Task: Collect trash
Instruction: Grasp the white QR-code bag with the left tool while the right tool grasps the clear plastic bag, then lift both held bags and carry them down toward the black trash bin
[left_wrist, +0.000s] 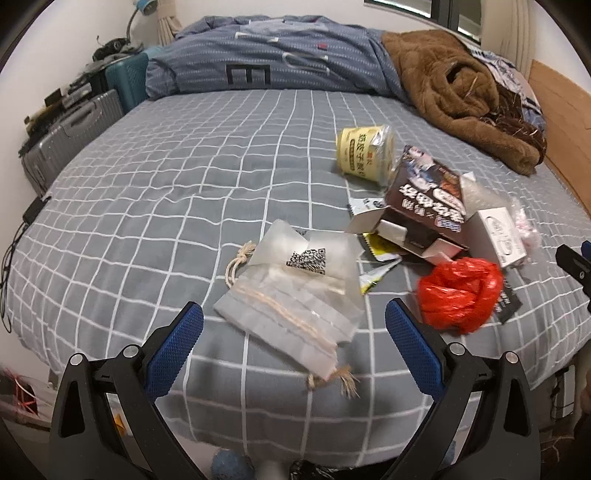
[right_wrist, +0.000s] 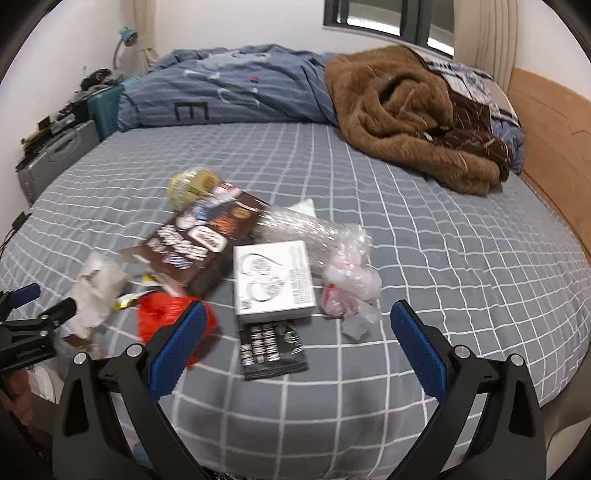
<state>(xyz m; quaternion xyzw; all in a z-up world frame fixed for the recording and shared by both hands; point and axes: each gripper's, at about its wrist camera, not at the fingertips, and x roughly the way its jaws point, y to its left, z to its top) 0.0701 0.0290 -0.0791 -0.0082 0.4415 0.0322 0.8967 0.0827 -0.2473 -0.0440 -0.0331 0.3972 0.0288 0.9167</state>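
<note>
I am holding both tools over the near edge of the bed (left_wrist: 155, 192), which is wearing a grey sheet with a white grid. My left gripper (left_wrist: 294, 325) is hanging with its blue pads spread wide, nothing between them, just short of a frosted drawstring pouch (left_wrist: 295, 295) that is lying flat and showing a black QR code; no other writing on it is legible. My right gripper (right_wrist: 297, 325) is also standing wide apart and empty, near a black packet (right_wrist: 272, 349) with white lettering too blurred to read.

The trash is sitting in a loose pile on the near right part of the bed. A crumpled red plastic bag (left_wrist: 460, 293) is lying just right of the pouch. Behind it a dark brown carton (left_wrist: 424, 206) is resting tilted, flaps open, printed with large Chinese characters I cannot make out. Far of that, a yellow tub (left_wrist: 364, 153) is lying on its side, Chinese label unreadable. A white box (right_wrist: 273, 280) with a line drawing is lying right of the carton, touching crumpled clear plastic (right_wrist: 351, 273).

At the far side a brown fleece blanket (right_wrist: 406, 118) is heaped beside a blue duvet (right_wrist: 229, 88) marked with a large "E".
</note>
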